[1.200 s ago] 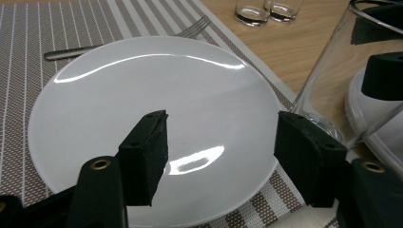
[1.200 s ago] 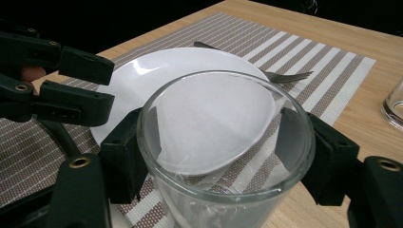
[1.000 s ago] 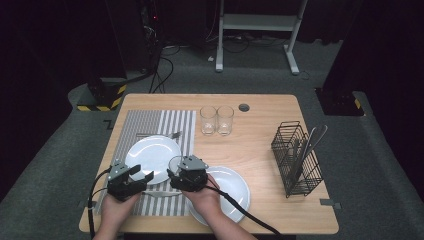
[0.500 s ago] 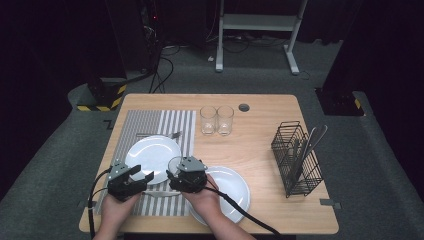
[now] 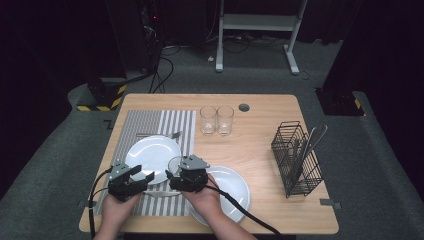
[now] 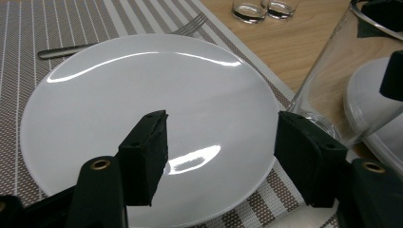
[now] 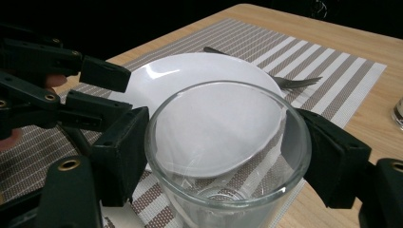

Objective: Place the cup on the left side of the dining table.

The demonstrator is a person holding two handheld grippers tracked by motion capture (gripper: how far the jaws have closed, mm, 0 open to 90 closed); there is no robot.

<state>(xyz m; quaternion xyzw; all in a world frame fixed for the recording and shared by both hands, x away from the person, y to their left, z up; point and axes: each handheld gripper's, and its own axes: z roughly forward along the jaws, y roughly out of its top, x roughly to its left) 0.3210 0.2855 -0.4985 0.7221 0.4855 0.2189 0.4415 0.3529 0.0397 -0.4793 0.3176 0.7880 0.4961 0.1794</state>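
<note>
Right tongs point(image 7: 214, 156) have just been opening around the glass point(image 7: 228, 147); left tongs point(image 6: 228, 156) gape empty; withdraw straight, avoiding the plate point(image 6: 142, 109).

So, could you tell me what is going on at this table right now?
A person is working with a gripper in each hand. The right gripper has its jaws on either side of a clear drinking glass standing at the edge of the striped placemat; the jaws have just been opening. The left gripper is open above a white plate. Two more glasses and a wire basket wait farther off.
</note>
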